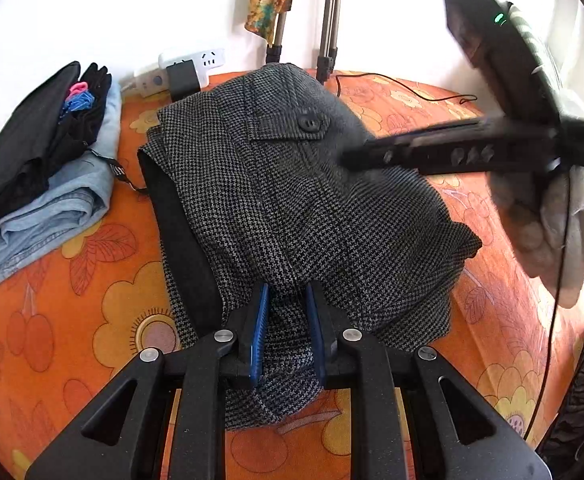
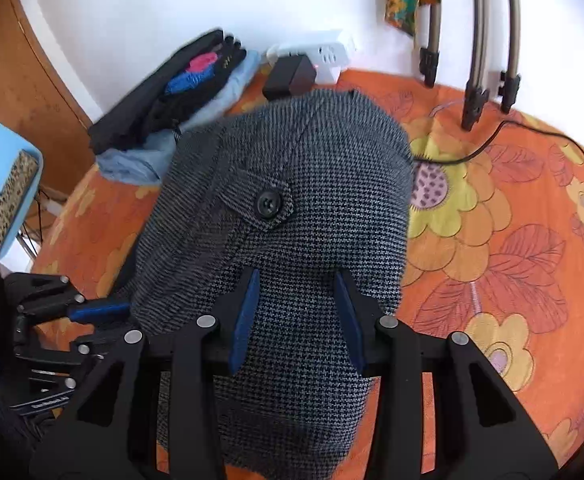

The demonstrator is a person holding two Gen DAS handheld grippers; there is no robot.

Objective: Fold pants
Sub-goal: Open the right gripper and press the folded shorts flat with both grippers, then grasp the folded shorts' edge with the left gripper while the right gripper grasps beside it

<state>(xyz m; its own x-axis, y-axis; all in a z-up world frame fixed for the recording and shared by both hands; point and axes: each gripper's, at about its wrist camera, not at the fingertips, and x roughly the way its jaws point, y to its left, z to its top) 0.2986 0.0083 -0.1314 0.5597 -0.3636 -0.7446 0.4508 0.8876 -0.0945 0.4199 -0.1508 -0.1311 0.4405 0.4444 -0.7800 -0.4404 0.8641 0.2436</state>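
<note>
Pants [image 1: 292, 200], grey houndstooth, folded in a bundle mid-table, button flap on top. Left gripper [image 1: 288, 320] at 6 o'clock, fingers apart around the near fold. Right gripper [image 2: 298, 308] over the bundle, fingers apart, fabric between them. Clothes pile [image 1: 40, 176] at 10 o'clock. Power strip [image 1: 184, 68] at 12. Orange floral cloth [image 1: 92, 320] underneath.
</note>
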